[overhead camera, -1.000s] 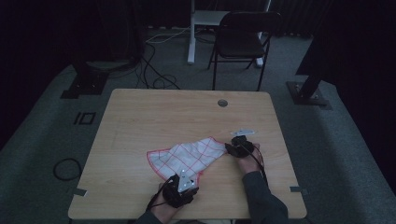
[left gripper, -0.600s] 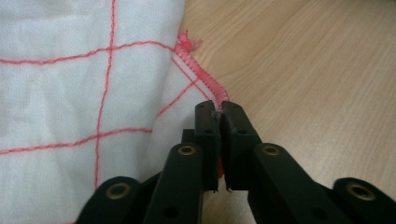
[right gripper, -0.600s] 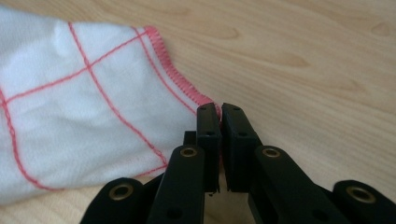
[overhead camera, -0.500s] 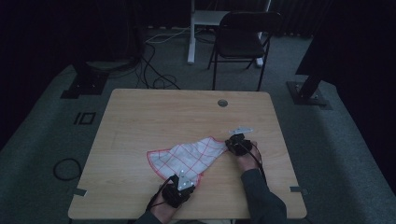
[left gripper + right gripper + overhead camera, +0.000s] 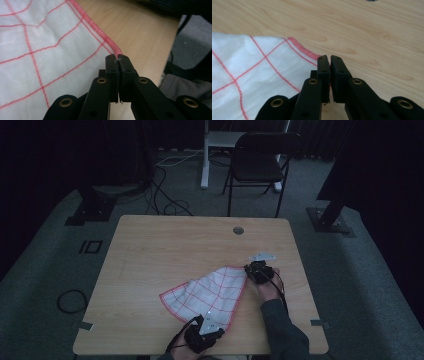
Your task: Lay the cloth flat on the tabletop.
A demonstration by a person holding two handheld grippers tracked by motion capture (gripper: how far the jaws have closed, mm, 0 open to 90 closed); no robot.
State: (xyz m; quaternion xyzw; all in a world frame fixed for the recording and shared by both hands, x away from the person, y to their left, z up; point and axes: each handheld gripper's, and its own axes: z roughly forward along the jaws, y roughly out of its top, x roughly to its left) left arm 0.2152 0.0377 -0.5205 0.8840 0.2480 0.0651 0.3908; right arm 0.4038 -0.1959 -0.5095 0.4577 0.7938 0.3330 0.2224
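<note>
Pinching opposite corners, left tongs (image 5: 117,58), right tongs (image 5: 329,60): white red-checked cloth (image 5: 210,292), red-hemmed.

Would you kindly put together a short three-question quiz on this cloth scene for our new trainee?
1. True or false: the left gripper is shut on the hemmed edge of the cloth.
2. Multiple choice: in the high view, where does the right gripper meet the cloth? A) its far right corner B) its middle C) its left corner
3. Fill in: the white cloth carries a grid of ___ lines and lies on a wooden table.

Key: 1 true; 2 A; 3 red.
</note>
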